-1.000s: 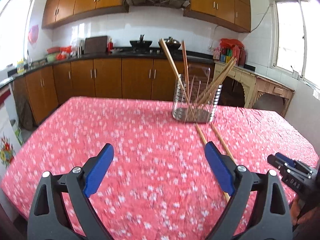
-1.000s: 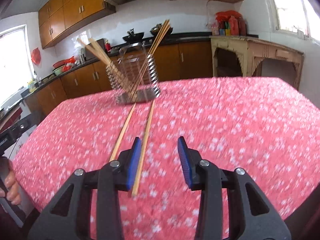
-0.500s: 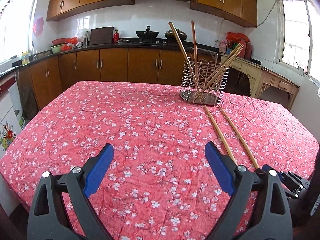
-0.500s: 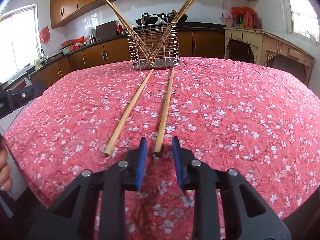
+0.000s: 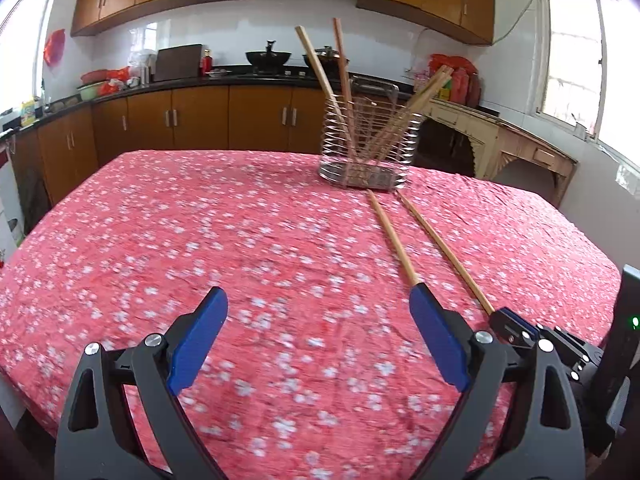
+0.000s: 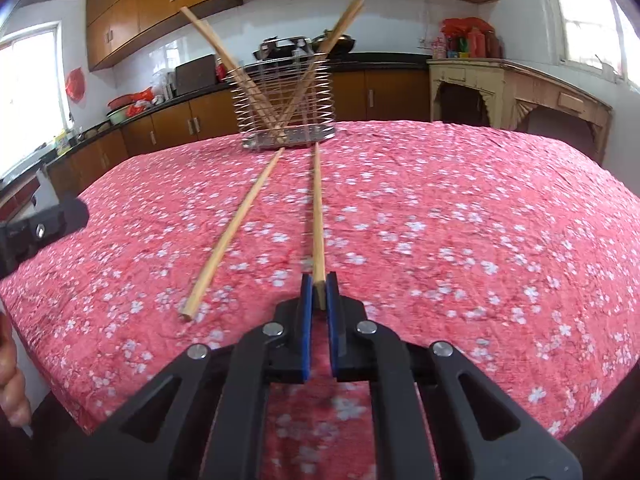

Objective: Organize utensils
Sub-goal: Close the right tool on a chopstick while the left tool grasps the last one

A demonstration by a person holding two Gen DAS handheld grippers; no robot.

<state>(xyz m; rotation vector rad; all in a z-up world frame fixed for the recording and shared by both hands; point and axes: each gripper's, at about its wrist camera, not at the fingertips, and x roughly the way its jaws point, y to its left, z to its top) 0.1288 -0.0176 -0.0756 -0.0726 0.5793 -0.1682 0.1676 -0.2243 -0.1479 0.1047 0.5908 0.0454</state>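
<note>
Right gripper (image 6: 319,282): blue pads clamped on the near end of a chopstick (image 6: 318,216), jaws having just been closing onto it. Gripped stick lying flat on the red floral tablecloth (image 6: 460,220), running straight away from the pads to the foot of the wire utensil holder (image 6: 286,110) at the far side of the table. Second loose chopstick (image 6: 236,228) lying just left of the gripped one, apart from it at the near end, converging toward it at the holder's base, untouched.

Left gripper (image 5: 318,310): jaws spread wide, nothing between the pads, hovering above bare cloth near the table's near edge. Right-hand pad tip sitting close to the near end of the left loose chopstick in that view; contact impossible to tell.

Holder upright, several more chopsticks (image 6: 218,50) standing in it, leaning out to left and right and crossing.

No brand, label or legible writing anywhere. Small green light (image 5: 634,322) glowing on a black device at the far right edge of the left view.
</note>
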